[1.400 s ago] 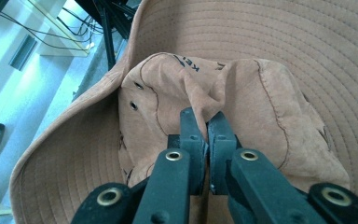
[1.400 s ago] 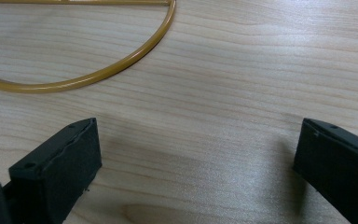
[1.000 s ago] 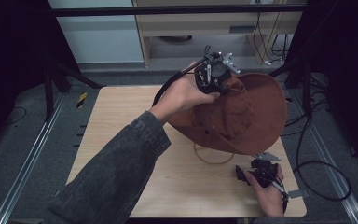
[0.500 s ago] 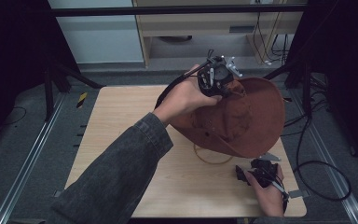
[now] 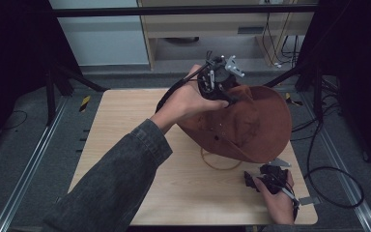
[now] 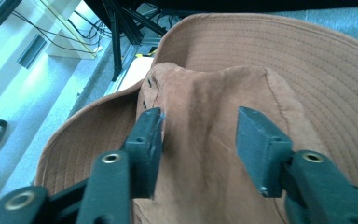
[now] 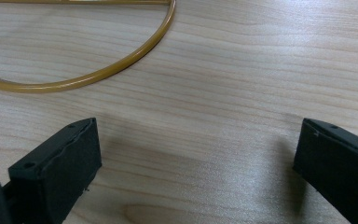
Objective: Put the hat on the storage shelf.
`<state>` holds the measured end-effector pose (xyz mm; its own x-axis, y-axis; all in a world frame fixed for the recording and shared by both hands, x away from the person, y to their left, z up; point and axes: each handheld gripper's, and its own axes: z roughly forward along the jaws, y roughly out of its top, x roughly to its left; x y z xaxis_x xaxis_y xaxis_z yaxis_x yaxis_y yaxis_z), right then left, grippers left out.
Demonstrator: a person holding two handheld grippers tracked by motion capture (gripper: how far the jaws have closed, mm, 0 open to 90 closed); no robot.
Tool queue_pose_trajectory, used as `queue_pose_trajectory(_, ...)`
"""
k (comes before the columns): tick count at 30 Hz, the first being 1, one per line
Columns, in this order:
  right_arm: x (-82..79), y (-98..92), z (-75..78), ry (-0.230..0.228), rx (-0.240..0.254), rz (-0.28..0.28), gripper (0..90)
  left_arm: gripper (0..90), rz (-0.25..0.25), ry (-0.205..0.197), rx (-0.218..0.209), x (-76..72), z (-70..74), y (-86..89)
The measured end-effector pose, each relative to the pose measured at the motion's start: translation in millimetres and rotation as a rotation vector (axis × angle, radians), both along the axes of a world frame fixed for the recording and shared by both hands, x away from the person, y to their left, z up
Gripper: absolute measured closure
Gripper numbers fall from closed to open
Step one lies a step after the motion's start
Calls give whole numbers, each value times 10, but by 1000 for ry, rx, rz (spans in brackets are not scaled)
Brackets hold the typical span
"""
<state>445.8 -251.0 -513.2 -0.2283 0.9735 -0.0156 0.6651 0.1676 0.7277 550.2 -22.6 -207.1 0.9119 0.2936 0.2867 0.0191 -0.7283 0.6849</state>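
Hat [image 5: 251,128] crown between left tongs [image 6: 199,135], just opening, grip released; right tongs [image 7: 196,172] spread at 5 o'clock on surface [image 5: 125,130].

a light wooden table [image 5: 125,145] serves as the landmark. beyond its far edge stands a pale wooden cabinet [image 5: 212,24] beside a white panel [image 5: 101,38]. black frame struts [image 5: 67,79] slant down just left of the table's far corner. a yellow-and-black striped marker [image 5: 84,103] lies on the grey floor left of the table. black cables [image 5: 328,174] curl on the floor to the table's right, beside a metal rail [image 5: 348,188].
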Motion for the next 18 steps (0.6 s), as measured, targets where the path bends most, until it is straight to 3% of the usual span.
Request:
queue_pose_trajectory(6,0,0,0,0,0,0,7,294,3,-29,-51,-77,92,159)
queue_pose_trajectory(11,0,0,0,0,0,0,6,118,44,-32,-77,-142,122,466)
queue_pose_trajectory(16,-2,-2,-1,-2,-3,2,6,76,95,-37,-124,-180,115,850)
queue_pose_trajectory(17,-2,-2,-1,-2,-3,2,6,72,118,-34,-140,-198,81,1023)
queue_pose_trajectory(18,-2,-2,-1,-2,-3,1,6,67,118,-34,-140,-198,81,1023)
